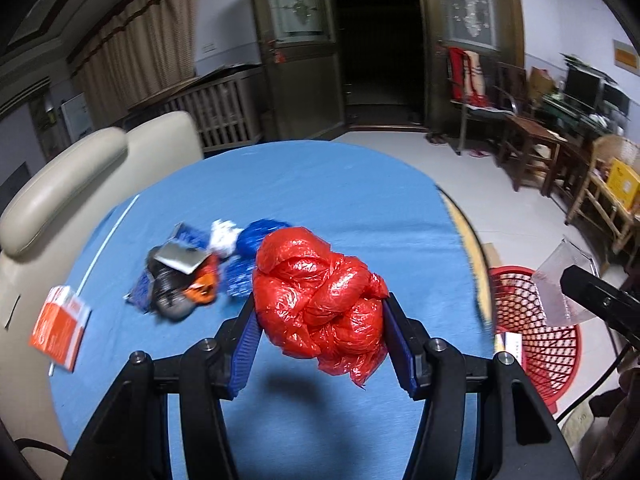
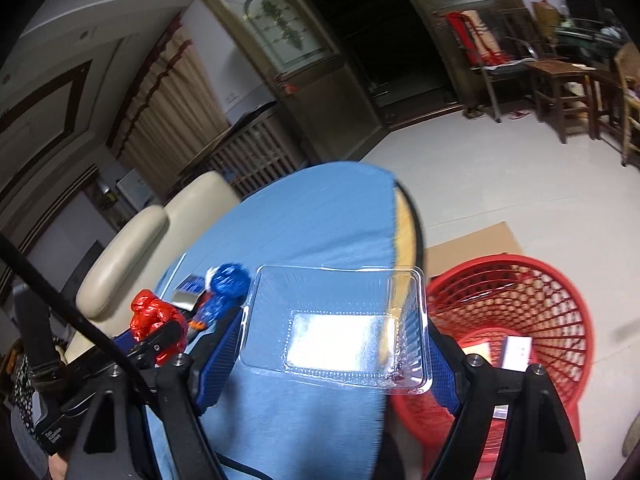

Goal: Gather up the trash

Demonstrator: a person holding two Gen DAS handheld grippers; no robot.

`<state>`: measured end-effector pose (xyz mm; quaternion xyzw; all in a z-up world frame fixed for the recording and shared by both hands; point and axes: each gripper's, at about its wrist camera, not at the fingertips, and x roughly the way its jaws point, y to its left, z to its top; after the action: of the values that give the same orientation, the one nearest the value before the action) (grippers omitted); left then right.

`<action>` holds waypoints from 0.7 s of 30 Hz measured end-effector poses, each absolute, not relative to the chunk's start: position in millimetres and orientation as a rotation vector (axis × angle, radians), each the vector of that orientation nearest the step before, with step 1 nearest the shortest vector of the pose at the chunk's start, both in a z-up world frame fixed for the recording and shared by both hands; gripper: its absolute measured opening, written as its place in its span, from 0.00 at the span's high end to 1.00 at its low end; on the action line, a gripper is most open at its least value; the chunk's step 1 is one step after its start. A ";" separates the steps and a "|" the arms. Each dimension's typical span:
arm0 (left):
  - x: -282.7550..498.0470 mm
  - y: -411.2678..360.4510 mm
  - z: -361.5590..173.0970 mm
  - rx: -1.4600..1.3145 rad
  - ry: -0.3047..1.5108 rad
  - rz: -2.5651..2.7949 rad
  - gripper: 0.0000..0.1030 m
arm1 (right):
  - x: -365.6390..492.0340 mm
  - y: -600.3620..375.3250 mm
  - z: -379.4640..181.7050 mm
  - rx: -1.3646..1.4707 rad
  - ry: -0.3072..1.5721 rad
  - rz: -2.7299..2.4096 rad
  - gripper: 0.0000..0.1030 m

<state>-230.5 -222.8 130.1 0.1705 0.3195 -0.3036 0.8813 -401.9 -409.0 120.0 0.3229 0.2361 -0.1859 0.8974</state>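
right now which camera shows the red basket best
The right wrist view: the red basket fills the lower right, its mesh wall, rim and the boxes lying inside visible. In the left wrist view the basket sits at the right edge, partly hidden behind the table edge and the clear plastic tray.

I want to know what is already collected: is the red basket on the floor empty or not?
Not empty. The red basket stands upright beside the table, and the right wrist view shows a few flat boxes lying on its bottom.
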 end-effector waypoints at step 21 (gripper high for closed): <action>-240.6 -251.1 124.9 0.407 0.674 -0.655 0.42 | -436.8 -454.5 103.9 0.756 0.463 -0.464 0.19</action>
<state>-240.6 -251.1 124.9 0.1946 0.3224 -0.3134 0.8718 -436.8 -454.5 103.9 0.3623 0.2222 -0.2224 0.8775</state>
